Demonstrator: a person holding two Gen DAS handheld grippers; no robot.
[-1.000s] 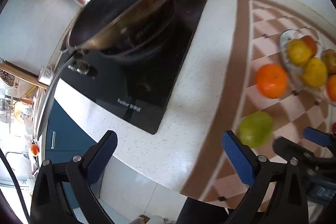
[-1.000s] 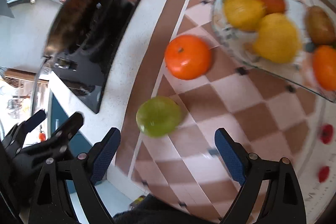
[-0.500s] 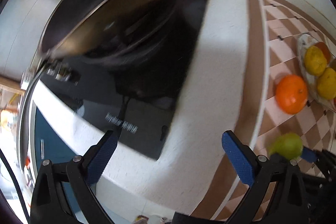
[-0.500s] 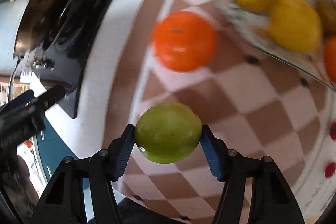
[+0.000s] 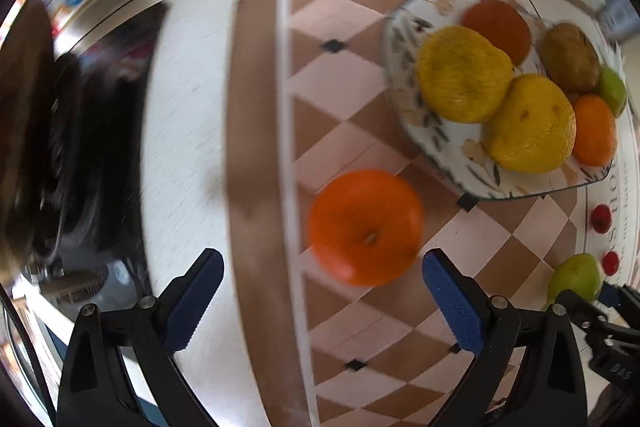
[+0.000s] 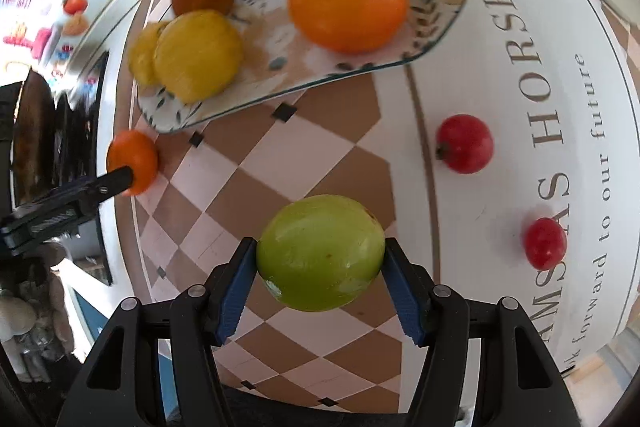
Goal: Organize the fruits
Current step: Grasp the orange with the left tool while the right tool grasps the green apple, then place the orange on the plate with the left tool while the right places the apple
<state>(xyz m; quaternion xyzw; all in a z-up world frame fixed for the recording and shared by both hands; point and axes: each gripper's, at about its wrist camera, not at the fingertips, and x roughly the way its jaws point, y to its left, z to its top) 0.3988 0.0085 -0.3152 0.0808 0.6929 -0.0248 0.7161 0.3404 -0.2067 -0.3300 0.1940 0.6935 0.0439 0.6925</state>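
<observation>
Gripping a round green apple [image 6: 320, 253] between its blue-padded jaws, the right gripper [image 6: 320, 283] sits at the lower centre of its frame, the fruit lifted above the brown-and-white checkered table [image 6: 256, 187]. The left gripper [image 5: 320, 295] has its jaws released, a loose round orange [image 5: 366, 227] lying between them. A patterned glass plate [image 5: 404, 99] of fruit occupies the upper right.
</observation>
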